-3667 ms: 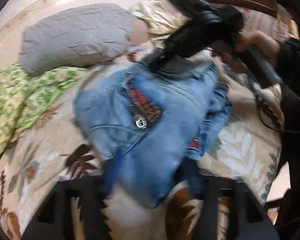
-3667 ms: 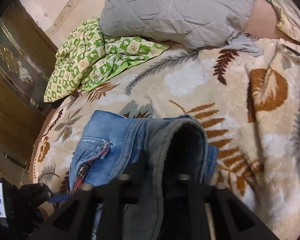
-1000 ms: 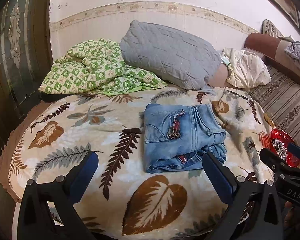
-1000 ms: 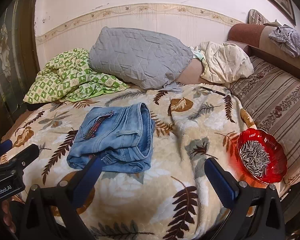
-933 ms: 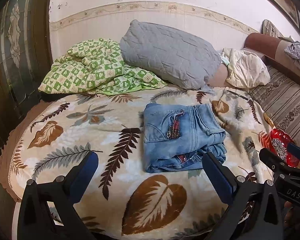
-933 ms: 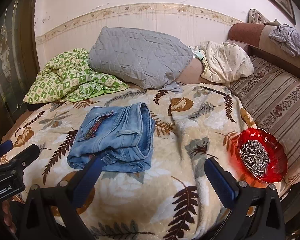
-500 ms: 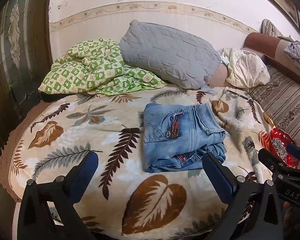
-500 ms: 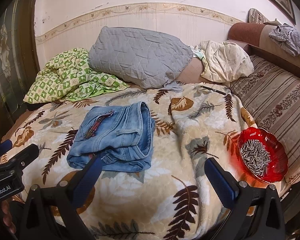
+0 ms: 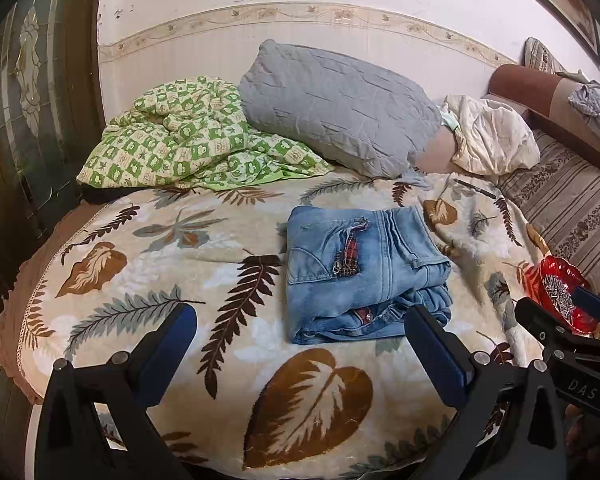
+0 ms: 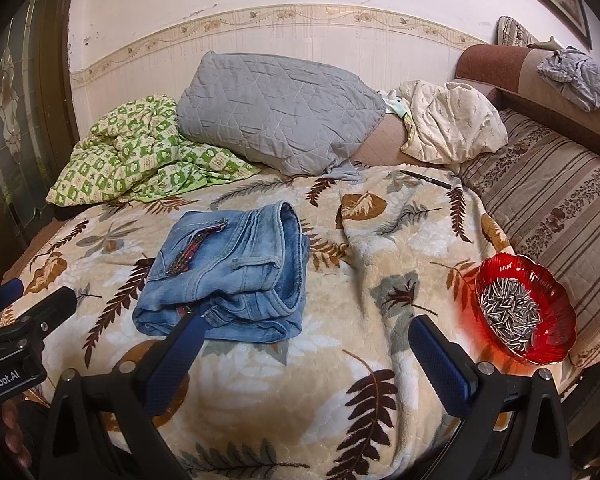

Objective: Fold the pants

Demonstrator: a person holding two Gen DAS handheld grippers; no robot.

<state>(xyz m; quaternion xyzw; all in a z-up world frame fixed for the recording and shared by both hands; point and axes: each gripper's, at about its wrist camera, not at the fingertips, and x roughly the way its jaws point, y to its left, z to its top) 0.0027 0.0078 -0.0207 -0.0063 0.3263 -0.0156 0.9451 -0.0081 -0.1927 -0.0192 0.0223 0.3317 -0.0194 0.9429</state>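
Bare leaf-print blanket (image 9: 228, 264) lies open left of the folded jeans (image 9: 360, 272) and across the near edge of the bed, giving wide room to pass. On the far side a gray pillow (image 9: 336, 108) and a rumpled green checked quilt (image 9: 188, 140) block the way. At the right a red bowl of seeds (image 10: 524, 308) sits near the bed's edge, well apart from the jeans, with open blanket between.
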